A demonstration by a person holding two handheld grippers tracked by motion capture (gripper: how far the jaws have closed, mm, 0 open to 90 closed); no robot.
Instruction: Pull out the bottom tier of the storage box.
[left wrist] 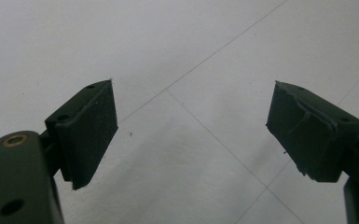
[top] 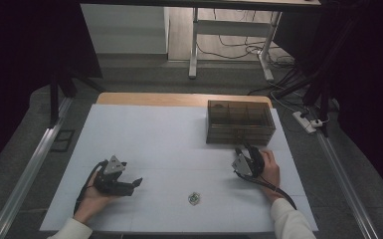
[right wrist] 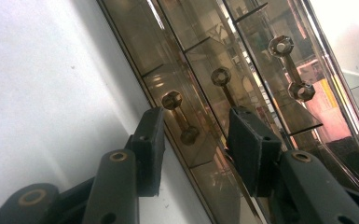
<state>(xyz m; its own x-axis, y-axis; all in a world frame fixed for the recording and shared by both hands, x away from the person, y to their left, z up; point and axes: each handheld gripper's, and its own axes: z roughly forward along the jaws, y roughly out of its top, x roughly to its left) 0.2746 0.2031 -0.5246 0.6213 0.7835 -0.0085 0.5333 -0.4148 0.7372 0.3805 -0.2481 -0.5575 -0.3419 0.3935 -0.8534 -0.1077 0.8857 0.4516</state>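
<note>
A brown see-through drawer box [top: 239,122] stands at the back right of the white table [top: 169,134]. My right gripper [top: 243,148] points at its front. In the right gripper view the right gripper [right wrist: 198,135] is open, with its jaws on either side of the lowest drawer's bar handle [right wrist: 180,117], and the pads do not press on it. Two more handles [right wrist: 291,67] show higher on the box front. My left gripper [top: 138,182] lies low at the front left, open and with nothing between its jaws [left wrist: 191,126]. A small green and white object [top: 194,198] lies near the front edge.
The table's wooden far edge [top: 179,98] shows behind the white cover. Metal rails [top: 35,164] run along both sides of the table. A desk frame and cables [top: 239,50] stand on the floor beyond. A cable [top: 278,191] trails from the right gripper.
</note>
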